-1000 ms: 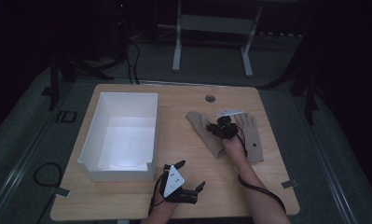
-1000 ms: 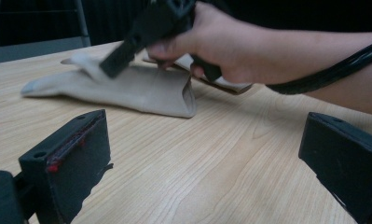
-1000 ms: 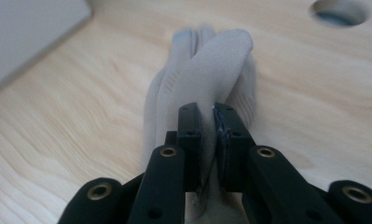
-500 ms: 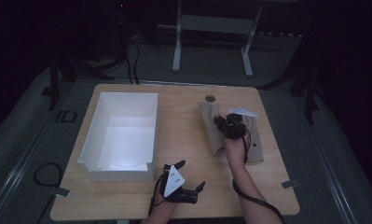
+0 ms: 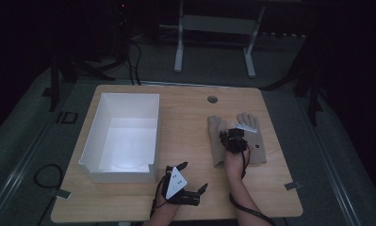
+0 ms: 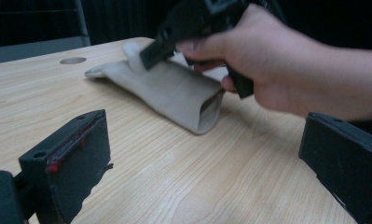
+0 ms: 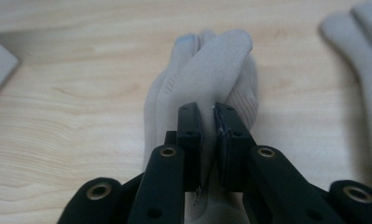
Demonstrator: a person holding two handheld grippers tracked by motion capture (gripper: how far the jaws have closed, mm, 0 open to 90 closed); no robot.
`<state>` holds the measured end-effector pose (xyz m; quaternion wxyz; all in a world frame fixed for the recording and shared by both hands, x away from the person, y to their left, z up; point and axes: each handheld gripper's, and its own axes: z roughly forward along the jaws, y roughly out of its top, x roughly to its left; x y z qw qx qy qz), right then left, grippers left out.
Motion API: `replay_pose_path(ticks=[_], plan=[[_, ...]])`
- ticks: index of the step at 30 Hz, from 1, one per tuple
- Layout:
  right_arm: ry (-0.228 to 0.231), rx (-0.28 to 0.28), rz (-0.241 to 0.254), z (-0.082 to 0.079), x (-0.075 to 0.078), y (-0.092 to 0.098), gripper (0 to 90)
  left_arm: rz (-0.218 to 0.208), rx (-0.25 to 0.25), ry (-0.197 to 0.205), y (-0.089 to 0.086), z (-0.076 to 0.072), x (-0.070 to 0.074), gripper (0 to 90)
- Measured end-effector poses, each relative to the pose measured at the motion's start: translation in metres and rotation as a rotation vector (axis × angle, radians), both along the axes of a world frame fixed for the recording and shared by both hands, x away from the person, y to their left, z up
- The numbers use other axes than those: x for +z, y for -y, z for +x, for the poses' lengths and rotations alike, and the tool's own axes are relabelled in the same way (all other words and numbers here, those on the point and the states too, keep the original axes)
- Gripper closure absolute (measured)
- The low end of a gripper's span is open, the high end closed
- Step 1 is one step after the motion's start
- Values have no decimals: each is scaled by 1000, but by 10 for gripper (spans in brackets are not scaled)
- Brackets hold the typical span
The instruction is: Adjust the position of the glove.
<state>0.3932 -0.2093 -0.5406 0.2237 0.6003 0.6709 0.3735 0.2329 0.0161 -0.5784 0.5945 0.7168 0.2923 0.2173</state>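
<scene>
Right gripper view has the right gripper (image 7: 208, 135) pinching a glove (image 7: 211, 79) to lift it, while the left gripper (image 6: 207, 158) waits open on the table (image 6: 183, 177)

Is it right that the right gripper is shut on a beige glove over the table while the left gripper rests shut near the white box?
Not quite: the left gripper is open; the left gripper view shows its jaws wide apart with nothing between them. The rest stands: the right gripper is shut on a beige glove over the table, and the left rests near the white box.
</scene>
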Motion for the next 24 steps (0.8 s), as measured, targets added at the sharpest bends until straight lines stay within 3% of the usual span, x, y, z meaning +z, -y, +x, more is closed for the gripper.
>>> replay_pose_path(ticks=[5, 10, 16, 24], plan=[[-27, -9, -9, 1, -14, -1, 805, 1, -2, -1, 0, 0, 0, 23], [-33, 17, -18, 1, -24, -3, 723, 2, -6, 0, 0, 0, 0, 24], [-22, 24, -40, 0, -18, -4, 607, -1, -8, -2, 0, 0, 0, 24], [38, 79, -75, -4, 7, 7, 576, 1, -8, 0, 0, 0, 0, 23]])
